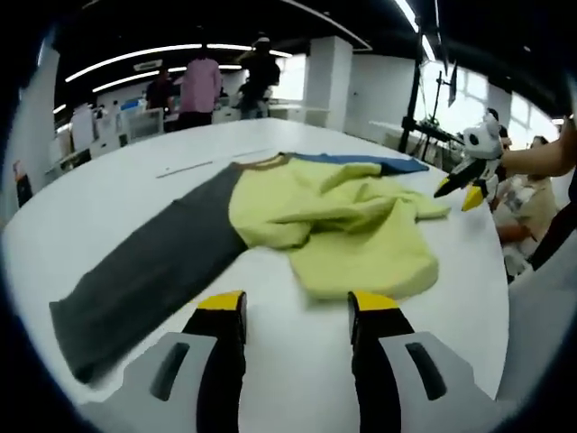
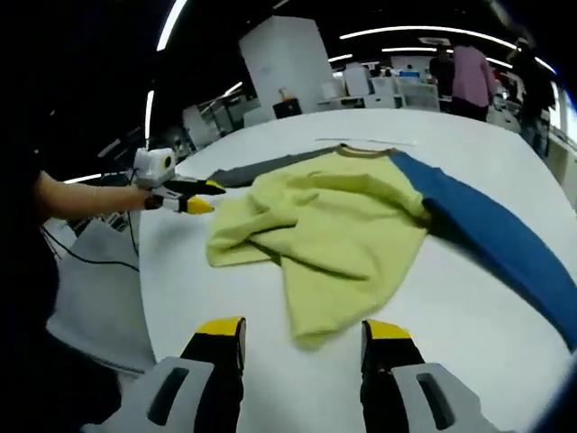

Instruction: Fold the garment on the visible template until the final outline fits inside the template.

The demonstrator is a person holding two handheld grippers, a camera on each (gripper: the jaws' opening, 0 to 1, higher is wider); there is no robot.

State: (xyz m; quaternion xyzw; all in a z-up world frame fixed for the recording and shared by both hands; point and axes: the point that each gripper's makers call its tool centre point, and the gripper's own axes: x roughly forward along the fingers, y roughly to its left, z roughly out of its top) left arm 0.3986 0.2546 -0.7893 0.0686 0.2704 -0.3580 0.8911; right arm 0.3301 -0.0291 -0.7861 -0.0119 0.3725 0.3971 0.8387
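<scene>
A long-sleeved garment lies crumpled on the white table (image 1: 297, 271). Its yellow-green body (image 1: 352, 221) is bunched and partly folded over itself. The grey sleeve (image 1: 153, 262) runs flat toward my left gripper (image 1: 297, 311), which stands open above bare table just short of the hem. A blue sleeve (image 1: 361, 162) lies along the far side. In the right gripper view, the yellow-green body (image 2: 334, 216) lies ahead of my open right gripper (image 2: 305, 334), with the blue sleeve (image 2: 496, 234) stretched out to the right and the grey sleeve (image 2: 261, 167) far left.
A thin line (image 1: 189, 168) marks the table beyond the collar. The right gripper (image 1: 464, 185) comes in past the table's right edge; the left gripper (image 2: 194, 196) shows at the left edge. People stand at desks (image 1: 203, 86) behind.
</scene>
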